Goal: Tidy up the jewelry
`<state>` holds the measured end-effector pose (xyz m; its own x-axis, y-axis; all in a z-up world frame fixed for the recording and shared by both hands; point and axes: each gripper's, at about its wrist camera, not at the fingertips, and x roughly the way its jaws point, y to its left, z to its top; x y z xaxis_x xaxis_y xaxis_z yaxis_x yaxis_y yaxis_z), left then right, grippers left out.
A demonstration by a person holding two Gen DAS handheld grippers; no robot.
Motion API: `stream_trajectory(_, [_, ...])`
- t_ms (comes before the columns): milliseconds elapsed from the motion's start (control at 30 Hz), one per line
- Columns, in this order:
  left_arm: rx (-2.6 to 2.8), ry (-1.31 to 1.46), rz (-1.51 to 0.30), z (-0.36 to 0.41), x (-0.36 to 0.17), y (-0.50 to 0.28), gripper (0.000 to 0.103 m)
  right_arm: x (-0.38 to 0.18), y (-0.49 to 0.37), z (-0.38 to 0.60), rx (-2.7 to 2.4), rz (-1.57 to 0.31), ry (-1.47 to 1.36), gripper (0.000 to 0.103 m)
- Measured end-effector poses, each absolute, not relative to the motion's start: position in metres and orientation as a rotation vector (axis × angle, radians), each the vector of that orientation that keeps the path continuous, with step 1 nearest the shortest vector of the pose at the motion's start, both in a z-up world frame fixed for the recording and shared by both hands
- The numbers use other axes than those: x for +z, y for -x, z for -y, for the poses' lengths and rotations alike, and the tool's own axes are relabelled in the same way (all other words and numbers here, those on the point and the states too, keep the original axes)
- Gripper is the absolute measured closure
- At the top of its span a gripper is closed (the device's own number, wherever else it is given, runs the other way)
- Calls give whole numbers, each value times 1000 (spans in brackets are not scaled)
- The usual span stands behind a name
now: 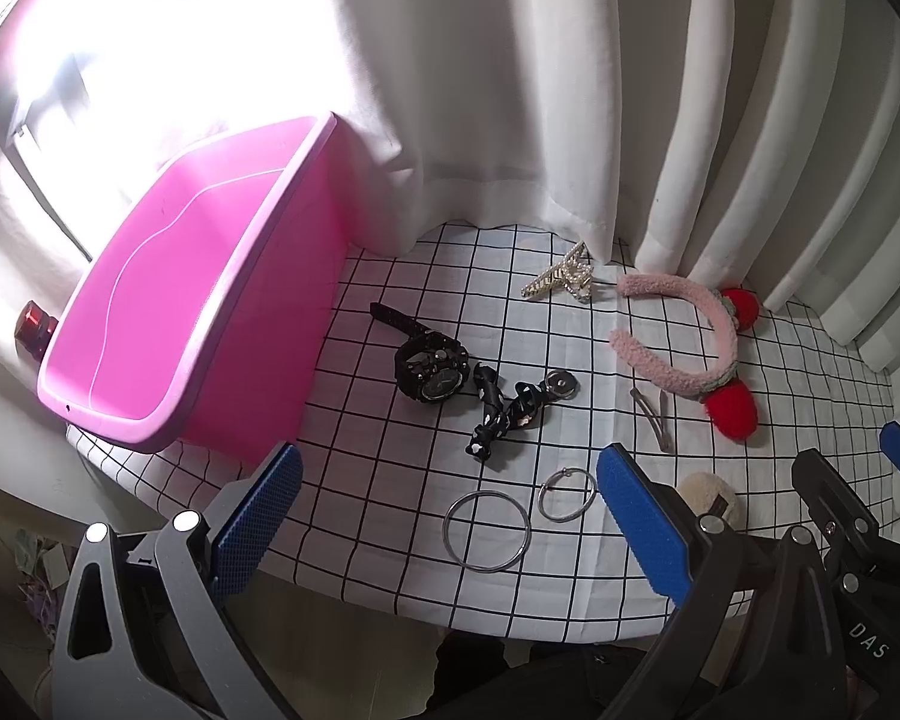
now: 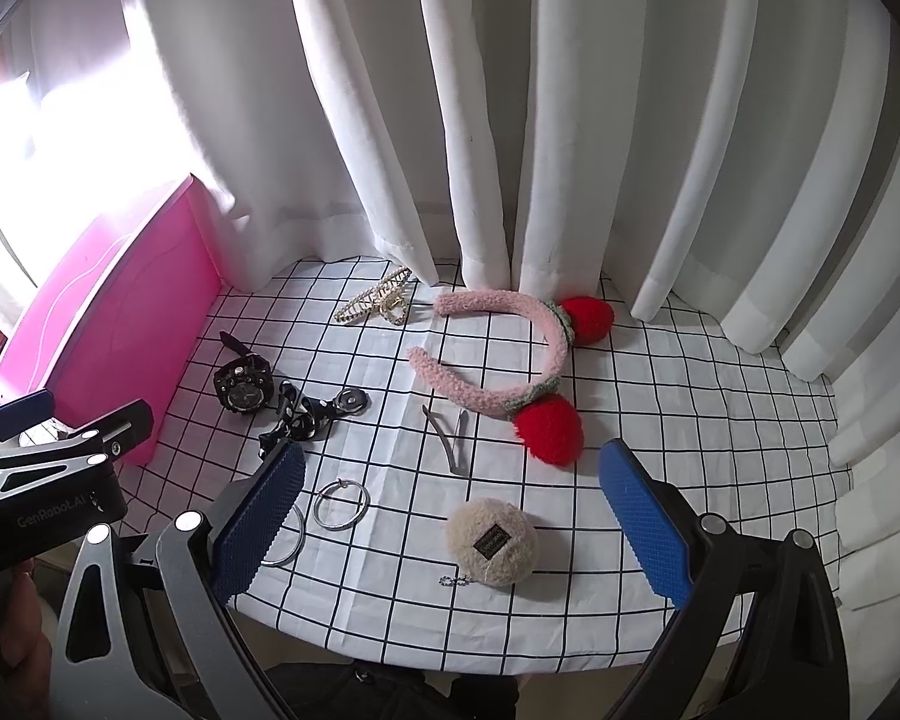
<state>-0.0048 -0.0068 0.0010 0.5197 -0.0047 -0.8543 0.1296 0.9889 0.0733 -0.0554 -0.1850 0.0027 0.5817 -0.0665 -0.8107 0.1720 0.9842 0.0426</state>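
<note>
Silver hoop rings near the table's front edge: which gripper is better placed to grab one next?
Left, probably. The two hoop rings lie just ahead between the open left gripper fingers; for the right gripper, they sit at its left finger, and the cream fuzzy puff is centred instead.

A: What sort of place is this?

B: A home, most likely a bedroom or dressing corner. Long white curtains (image 2: 510,120) hang in heavy folds right behind the worktop (image 2: 690,396), with bright daylight (image 1: 120,60) coming through them on the left.

A: And the worktop itself?

B: Covered in a white cloth with a black grid, household style. Personal things lie on it: a fluffy pink headband (image 2: 498,348) with red pompoms, a pearl hair clip (image 2: 378,300), a black watch (image 1: 429,369), hoop rings (image 1: 487,531).

A: Anything else domestic?

B: A plain pink plastic bin (image 1: 180,300) stands at the left edge, by the window.
</note>
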Motion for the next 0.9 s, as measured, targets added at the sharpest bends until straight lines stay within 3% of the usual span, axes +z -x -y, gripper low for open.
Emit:
stream_trajectory(500, [-92,-74,-1096,-31,-72,15,6,-56,85,229,-158,-1052,-245,9])
stream_trajectory(900, [-189,-62,-1169,-12,-148,25,6,-125,94,243,-148,-1157,-269,9])
